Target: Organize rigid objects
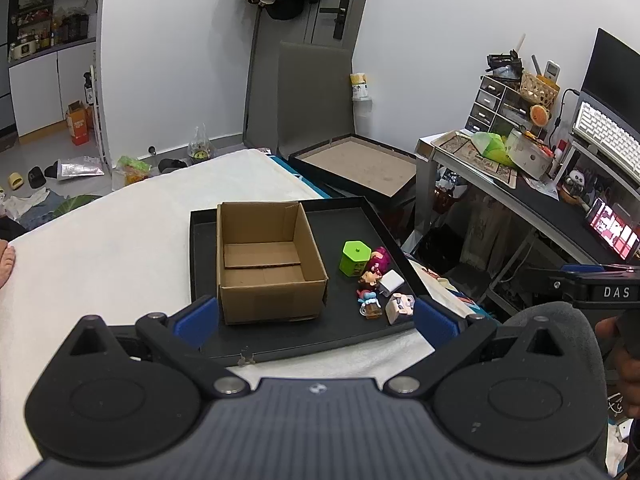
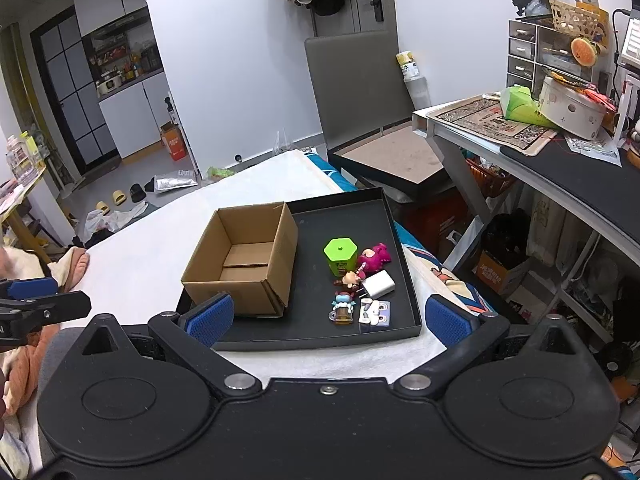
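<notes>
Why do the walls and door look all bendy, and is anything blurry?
Left wrist view: the fisheye lens bends the door and walls near the edges; cardboard box sharp, evenly lit. Right wrist view: same curving, strongest at the desk; black tray crisp, no glare; corners dark.

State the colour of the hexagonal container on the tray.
The container is bright lime green, seen best from the right wrist view.
</notes>
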Demonstrator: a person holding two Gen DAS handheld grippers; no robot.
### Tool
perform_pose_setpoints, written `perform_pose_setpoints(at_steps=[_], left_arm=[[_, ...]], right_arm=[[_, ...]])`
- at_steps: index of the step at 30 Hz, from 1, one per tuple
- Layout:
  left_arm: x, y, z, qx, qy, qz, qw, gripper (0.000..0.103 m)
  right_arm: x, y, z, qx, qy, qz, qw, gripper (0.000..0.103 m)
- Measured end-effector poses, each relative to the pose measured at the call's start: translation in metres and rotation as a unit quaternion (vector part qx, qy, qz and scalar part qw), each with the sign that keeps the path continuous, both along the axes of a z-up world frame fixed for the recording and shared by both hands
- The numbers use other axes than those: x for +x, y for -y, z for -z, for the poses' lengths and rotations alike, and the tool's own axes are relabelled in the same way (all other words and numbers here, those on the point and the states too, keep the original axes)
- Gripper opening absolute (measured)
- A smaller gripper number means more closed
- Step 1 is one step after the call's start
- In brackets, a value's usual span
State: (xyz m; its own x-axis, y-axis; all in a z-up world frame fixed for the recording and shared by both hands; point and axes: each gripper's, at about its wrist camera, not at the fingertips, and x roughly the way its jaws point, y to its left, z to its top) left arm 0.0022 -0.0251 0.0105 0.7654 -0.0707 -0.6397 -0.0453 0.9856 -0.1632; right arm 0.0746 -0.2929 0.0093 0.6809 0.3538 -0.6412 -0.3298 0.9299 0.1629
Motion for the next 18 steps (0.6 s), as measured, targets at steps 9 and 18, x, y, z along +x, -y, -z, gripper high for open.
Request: perform_pose_setpoints(at_steps=[9,18], left_arm=[[0.021,-0.007,0.004,-0.003,-0.012,-0.002,0.9999,0.103],[0.051,-0.027,0.016,-0.016,-0.028,-0.024,0.9992,0.103]], right_arm=[[0.02,-0.006,0.008,-0.002,-0.016,-0.003,1.0,0.103],[0.05,-0.016,0.018,-0.011,-0.037,-0.008,0.999,0.103]])
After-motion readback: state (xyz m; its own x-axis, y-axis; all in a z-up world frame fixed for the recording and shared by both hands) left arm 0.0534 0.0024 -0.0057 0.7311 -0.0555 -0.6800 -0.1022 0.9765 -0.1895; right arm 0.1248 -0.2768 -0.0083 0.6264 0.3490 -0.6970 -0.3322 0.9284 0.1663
